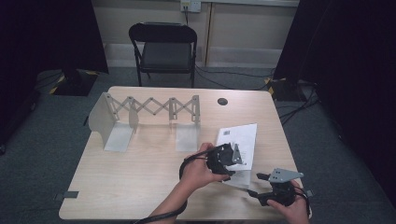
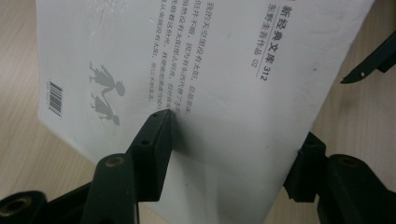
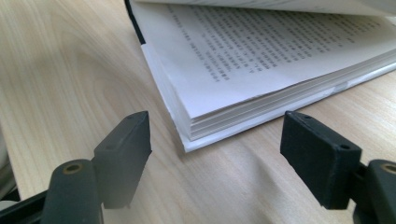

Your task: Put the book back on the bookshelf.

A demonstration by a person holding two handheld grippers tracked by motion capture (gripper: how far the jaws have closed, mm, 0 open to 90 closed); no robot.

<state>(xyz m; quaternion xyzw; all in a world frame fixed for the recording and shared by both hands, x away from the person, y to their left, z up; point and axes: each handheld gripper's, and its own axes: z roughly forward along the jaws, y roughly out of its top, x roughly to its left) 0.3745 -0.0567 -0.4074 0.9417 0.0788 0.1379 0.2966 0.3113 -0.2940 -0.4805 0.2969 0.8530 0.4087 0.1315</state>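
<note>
Book point(image 1: 239, 140) lies on table point(image 1: 140, 172), cover lifted by left tool point(image 1: 227, 157): jaws partly closed astride cover edge, one on its face; pinch likely, unconfirmed. Right tool point(image 3: 215, 154) held wide open, empty, just before page corner, probably for next grab. Printed pages revealed in right gripper view; barcode point(image 2: 55, 98) in left gripper view.

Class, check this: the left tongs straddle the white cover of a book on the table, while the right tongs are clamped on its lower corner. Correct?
Not quite. In the right gripper view the right tongs stand open, jaws apart on either side of the book corner, touching nothing. The rest holds.
</note>
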